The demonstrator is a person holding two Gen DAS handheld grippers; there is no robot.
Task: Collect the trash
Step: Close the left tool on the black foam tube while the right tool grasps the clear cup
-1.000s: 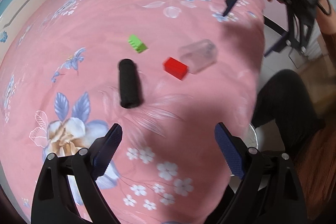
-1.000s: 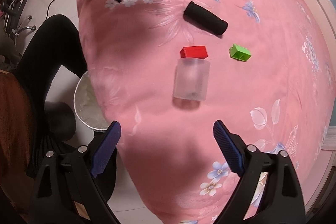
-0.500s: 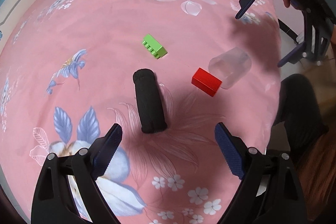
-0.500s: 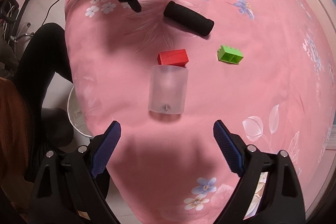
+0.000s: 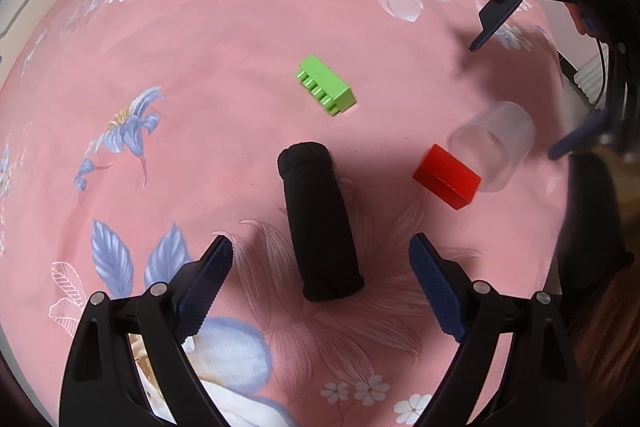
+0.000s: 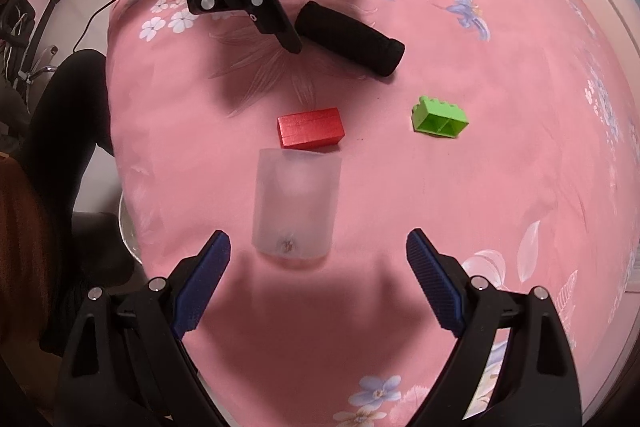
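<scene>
The black foam roll [image 5: 320,223] lies lengthwise between the released left gripper [image 5: 320,269] jaws; the right gripper [image 6: 318,267], also released, nears the clear cup [image 6: 296,203].

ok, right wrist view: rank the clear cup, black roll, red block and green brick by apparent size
1. clear cup, though it lies nearest the camera
2. black roll, farthest, so likely bigger than it looks
3. red block and green brick: too alike to rank
</scene>
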